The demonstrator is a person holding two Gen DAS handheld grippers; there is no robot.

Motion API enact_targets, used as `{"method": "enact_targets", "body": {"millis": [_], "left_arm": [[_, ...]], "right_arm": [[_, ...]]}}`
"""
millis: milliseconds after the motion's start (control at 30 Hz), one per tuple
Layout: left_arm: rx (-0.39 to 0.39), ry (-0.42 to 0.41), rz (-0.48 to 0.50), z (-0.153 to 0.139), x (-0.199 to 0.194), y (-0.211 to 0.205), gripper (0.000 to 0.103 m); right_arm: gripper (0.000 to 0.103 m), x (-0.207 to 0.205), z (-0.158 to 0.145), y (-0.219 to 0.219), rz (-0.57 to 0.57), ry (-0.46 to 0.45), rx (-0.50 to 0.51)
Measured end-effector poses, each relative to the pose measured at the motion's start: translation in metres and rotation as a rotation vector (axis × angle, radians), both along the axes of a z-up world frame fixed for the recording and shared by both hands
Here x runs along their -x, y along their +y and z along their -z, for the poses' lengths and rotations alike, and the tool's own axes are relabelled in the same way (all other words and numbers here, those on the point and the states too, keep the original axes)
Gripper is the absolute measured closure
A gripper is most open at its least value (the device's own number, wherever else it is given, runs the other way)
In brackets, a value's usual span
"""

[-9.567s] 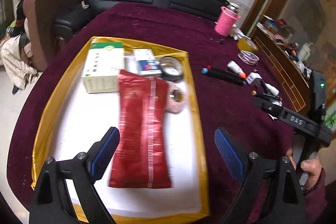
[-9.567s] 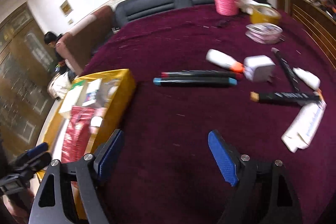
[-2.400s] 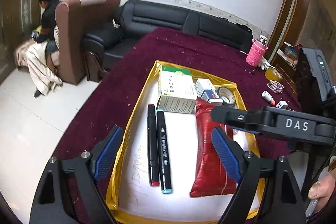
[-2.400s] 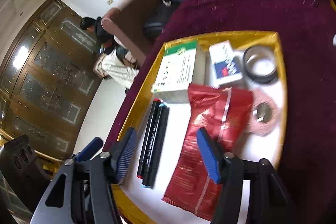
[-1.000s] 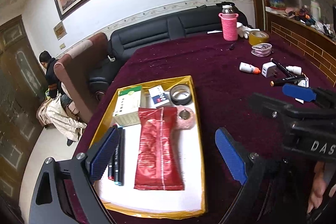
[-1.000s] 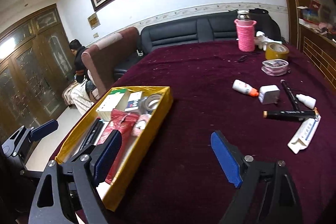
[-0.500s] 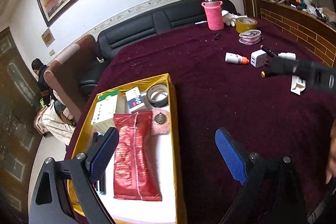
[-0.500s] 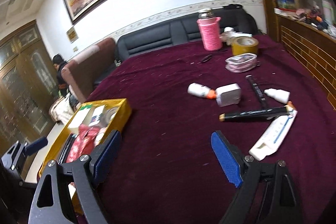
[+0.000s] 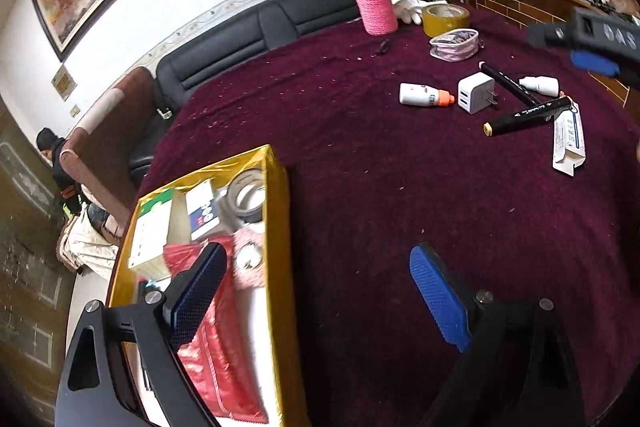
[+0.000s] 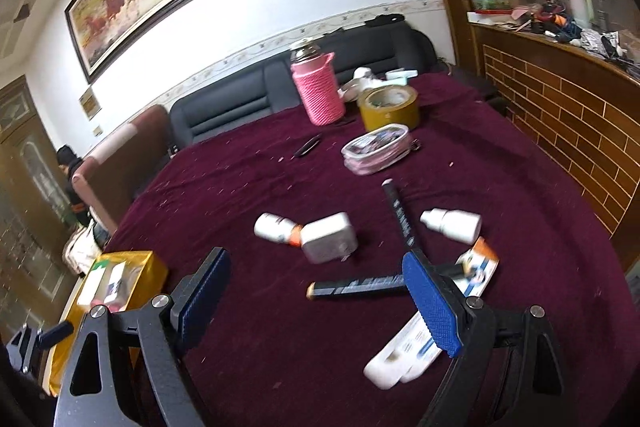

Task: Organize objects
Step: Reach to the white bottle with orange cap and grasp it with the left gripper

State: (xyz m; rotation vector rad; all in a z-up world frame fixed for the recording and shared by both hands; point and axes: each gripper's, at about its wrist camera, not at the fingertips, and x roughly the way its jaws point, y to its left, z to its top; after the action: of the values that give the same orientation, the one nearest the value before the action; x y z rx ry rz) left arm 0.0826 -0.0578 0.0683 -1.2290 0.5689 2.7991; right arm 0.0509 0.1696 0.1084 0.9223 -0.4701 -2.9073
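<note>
Both claws are wide open and hold nothing. The left claw (image 9: pixel 316 301) hangs over the dark red table (image 9: pixel 380 187), with the shiny gold box (image 9: pixel 276 227) at its 9 o'clock. A long red bag (image 9: pixel 216 359) lies in that box. The right claw (image 10: pixel 316 303) hangs above a black marker pen (image 10: pixel 356 286). At its 12 o'clock lie a white plug block (image 10: pixel 329 237) and a small white bottle (image 10: pixel 274 227), which look to be touching.
</note>
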Motion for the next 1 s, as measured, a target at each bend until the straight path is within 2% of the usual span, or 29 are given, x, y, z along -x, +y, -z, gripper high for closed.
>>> {"method": "enact_targets", "body": {"millis": [200,333,467,567,733,867,933,1000], "left_arm": [[-0.112,-0.088,0.069,0.005,0.038,0.012,0.011],[-0.200,-0.110,0.074,0.004,0.079,0.023,0.011],[-0.289,-0.113,0.090,0.004,0.125,0.040,0.011],[-0.345,-0.126,0.070,0.008,0.163,0.053,0.011],[-0.426,-0.184,0.153,0.024,0.218,0.077,0.011],[-0.472,-0.292,0.237,0.039,0.244,0.095,0.011],[-0.504,-0.381,0.291,0.050,0.248,0.102,0.013],[-0.534,-0.406,0.344,0.051,0.242,0.104,0.014]], "right_arm": [[0.012,0.034,0.001,0.038,0.087,0.028,0.000],[0.012,0.037,0.013,0.068,0.135,0.031,0.069],[0.011,0.041,0.034,0.087,0.165,-0.040,0.107],[0.011,0.042,0.039,0.096,0.177,-0.056,0.161],[0.011,0.040,0.035,0.090,0.179,-0.042,0.115],[0.011,0.043,0.034,0.082,0.167,-0.048,0.073],[0.011,0.044,0.035,0.081,0.163,-0.050,0.059],[0.010,0.044,0.035,0.081,0.162,-0.052,0.056]]}}
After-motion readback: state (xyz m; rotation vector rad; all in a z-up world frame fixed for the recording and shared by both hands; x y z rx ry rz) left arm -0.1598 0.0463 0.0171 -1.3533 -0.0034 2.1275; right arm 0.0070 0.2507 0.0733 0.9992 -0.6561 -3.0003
